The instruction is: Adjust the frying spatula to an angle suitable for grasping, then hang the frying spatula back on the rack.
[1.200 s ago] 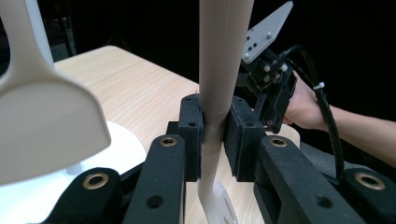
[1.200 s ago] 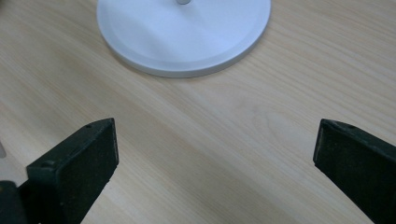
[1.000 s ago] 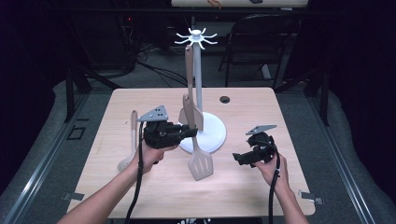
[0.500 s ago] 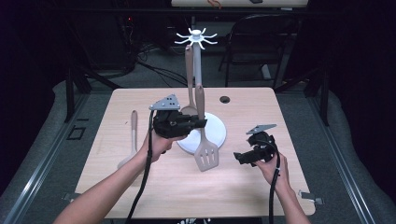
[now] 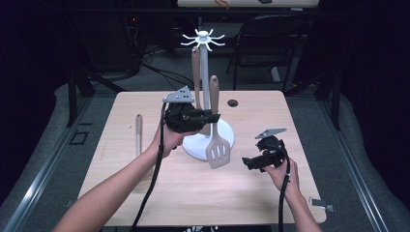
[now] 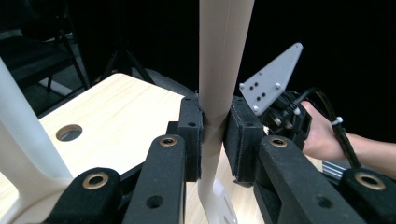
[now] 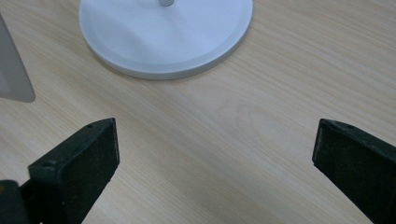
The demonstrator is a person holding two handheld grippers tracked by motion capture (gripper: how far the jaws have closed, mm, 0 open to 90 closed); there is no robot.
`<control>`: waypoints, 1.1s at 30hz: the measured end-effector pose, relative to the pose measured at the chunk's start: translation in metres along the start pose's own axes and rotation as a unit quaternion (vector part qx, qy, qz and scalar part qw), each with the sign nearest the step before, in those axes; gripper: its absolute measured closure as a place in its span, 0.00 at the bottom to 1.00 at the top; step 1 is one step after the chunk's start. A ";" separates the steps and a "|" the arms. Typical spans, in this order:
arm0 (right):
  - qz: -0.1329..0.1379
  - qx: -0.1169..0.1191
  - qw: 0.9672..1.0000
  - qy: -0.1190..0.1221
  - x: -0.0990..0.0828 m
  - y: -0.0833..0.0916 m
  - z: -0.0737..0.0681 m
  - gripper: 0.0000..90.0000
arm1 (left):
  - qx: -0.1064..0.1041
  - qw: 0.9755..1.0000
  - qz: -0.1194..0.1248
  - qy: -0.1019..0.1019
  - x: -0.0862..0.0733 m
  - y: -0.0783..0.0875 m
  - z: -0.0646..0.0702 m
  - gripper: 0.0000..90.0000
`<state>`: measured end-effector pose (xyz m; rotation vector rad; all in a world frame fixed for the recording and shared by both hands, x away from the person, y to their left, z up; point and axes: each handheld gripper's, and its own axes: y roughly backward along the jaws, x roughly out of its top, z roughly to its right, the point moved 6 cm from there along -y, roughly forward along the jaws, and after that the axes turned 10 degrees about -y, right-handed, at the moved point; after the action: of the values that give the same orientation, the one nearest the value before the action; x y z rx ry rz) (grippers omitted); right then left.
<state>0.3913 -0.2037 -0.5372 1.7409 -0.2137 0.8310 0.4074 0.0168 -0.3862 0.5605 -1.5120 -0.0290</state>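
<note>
A pale slotted spatula (image 5: 217, 145) hangs upright in front of the white hook stand (image 5: 203, 72), its head just above the stand's round base (image 5: 193, 147). My left gripper (image 5: 212, 117) is shut on the spatula's handle (image 6: 223, 60), the pads pressing it from both sides. A second pale utensil (image 5: 195, 72) hangs from the stand's top hooks. My right gripper (image 5: 247, 163) stays low over the table to the right of the base, open with nothing between its jaws (image 7: 215, 154). The base (image 7: 166, 32) lies ahead of it.
Another long-handled utensil (image 5: 139, 131) lies on the wooden table (image 5: 290, 121) to the left. A round cable hole (image 5: 232, 103) sits behind the stand. A dark chair (image 5: 270, 43) stands beyond the table's far edge.
My left gripper has lifted the spatula off the table and carried it up and to the right, close to the stand's pole. The right gripper has not moved.
</note>
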 end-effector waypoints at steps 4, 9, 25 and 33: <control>0.001 0.002 1.000 -0.002 0.000 0.000 0.000 0.00 | 0.004 1.000 -0.001 0.001 0.004 0.000 -0.005 0.86; -0.001 0.002 1.000 -0.001 0.000 0.000 0.000 0.00 | 0.005 1.000 -0.001 -0.001 0.009 -0.002 -0.009 0.86; -0.002 0.003 1.000 -0.001 0.000 -0.001 0.000 0.00 | 0.015 1.000 -0.003 0.000 0.018 -0.006 -0.021 0.86; -0.002 0.007 1.000 -0.004 -0.001 -0.001 0.000 0.00 | 0.024 1.000 -0.006 0.009 0.023 -0.010 -0.032 0.86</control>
<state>0.3916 -0.2036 -0.5388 1.7573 -0.2089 0.8249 0.4430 0.0104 -0.3675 0.6066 -1.4943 0.0035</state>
